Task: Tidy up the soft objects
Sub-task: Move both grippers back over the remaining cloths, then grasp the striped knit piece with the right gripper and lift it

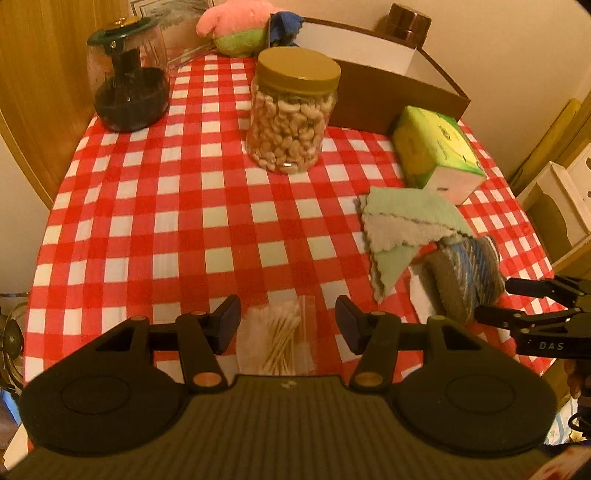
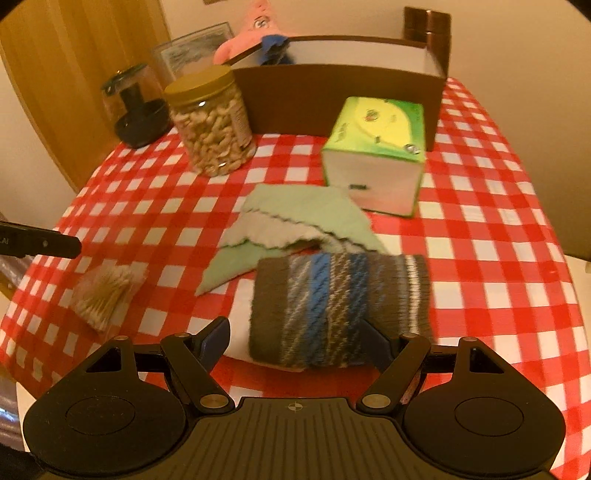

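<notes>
While both grippers hang over the red-and-white checked tablecloth [image 1: 166, 206], neither one is actually clamped on anything as far as I can see. The left gripper [image 1: 288, 326] has its jaws about half open, and a little clear bag of cotton swabs [image 1: 282, 341] lies on the cloth in the gap between them, pads clear of it on both sides. The right gripper [image 2: 295, 341] is spread wider, and the rolled knit sock [image 2: 332, 310] sits right between its pads. There's a visible gap at the left pad; the right pad is partly hidden behind the sock, so I can't tell if it touches.

About the sock: it's a chunky brown roll with blue, grey and white stripes, lying on its side near the near right edge of the table, a bit blurred in the right wrist view. Its far end rests against a folded mint-green cloth [image 2: 295, 218] with a grey fleecy side and scalloped edges. Just beyond that cloth is a green and yellow tissue box [image 2: 376, 147], and behind it a brown open box [image 2: 332, 96] with a white inside. A pink plush toy [image 1: 236, 26] is at the far end, beside that box. A jar of cashews [image 1: 293, 110] with a gold lid stands mid-table, with a dark domed glass container [image 1: 127, 77] at far left.
</notes>
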Demonstrator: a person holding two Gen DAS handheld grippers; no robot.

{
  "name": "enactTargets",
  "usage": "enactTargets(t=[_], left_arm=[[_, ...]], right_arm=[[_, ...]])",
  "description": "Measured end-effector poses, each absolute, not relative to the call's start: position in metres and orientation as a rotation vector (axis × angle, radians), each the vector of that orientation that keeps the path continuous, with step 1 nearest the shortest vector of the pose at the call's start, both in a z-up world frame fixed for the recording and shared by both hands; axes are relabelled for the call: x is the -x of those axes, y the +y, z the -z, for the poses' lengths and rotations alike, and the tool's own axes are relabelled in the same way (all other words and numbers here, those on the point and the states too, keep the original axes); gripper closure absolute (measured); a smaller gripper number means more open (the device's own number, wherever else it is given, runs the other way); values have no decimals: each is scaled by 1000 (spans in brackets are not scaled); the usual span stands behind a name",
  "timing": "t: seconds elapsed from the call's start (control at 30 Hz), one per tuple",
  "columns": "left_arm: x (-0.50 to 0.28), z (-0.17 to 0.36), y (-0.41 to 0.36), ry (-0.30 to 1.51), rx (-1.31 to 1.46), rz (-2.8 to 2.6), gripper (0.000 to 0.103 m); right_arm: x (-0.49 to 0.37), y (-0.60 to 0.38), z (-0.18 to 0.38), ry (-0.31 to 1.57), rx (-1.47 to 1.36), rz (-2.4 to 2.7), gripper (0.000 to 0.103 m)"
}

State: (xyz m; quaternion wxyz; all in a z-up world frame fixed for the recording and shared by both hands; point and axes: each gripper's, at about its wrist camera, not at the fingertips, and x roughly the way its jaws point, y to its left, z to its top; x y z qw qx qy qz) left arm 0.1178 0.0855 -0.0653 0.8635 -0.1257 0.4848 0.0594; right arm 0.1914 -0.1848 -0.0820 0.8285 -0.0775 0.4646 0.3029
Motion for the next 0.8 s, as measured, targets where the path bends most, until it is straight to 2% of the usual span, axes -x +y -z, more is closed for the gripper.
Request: enactTargets(t=[0.7,0.77,0.8], left_arm=[[-121,80,79,1060,277,-137,49],[-121,81,80,1062,278,-139,49],[-121,81,80,1063,280,-140,49]], right_arm=[[-200,-157,112,1007,231,-637,27],[-201,-157,116,1002,245,-631,31],[-201,-157,118,999,249,-631,41]])
